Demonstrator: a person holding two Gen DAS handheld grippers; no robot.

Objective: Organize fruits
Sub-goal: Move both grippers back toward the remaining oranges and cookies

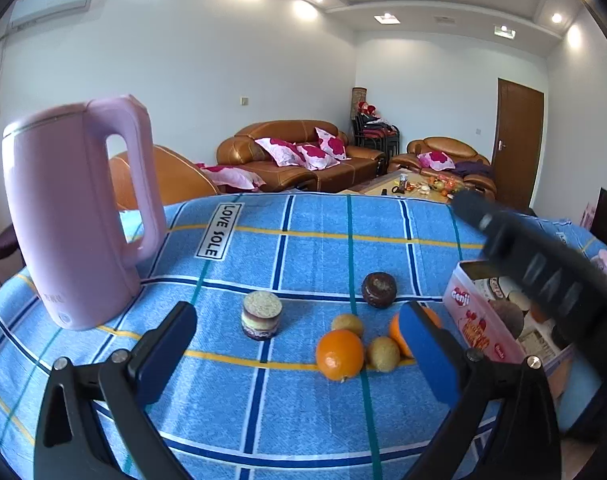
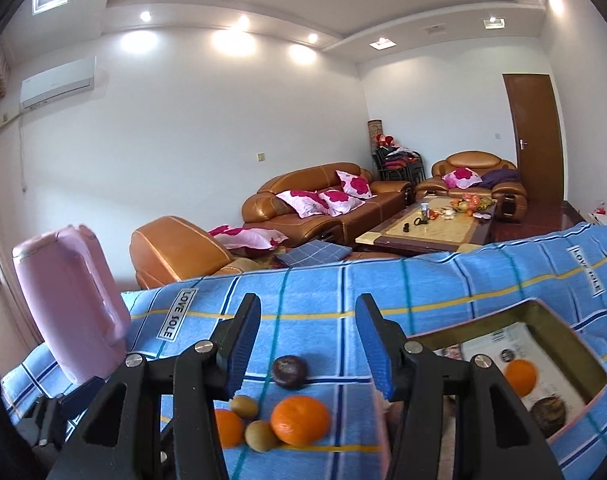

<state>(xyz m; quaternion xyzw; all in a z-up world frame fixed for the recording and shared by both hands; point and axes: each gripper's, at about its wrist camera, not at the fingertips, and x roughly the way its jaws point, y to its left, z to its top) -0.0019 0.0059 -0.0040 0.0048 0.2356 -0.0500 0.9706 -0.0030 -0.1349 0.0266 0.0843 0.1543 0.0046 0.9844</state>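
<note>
Right gripper jaws part-open, nothing between them, above the fruit cluster; left gripper wide open, empty, low over the blue plaid cloth. Loose fruit mid-table: two oranges, two small kiwi-like fruits, a dark round fruit just beyond. Oranges look firm, light, prone to roll — pinch across the widest part, gently. Small ones probably softer. Pink tin box to the right, open — holds one orange, one dark fruit on printed paper.
</note>
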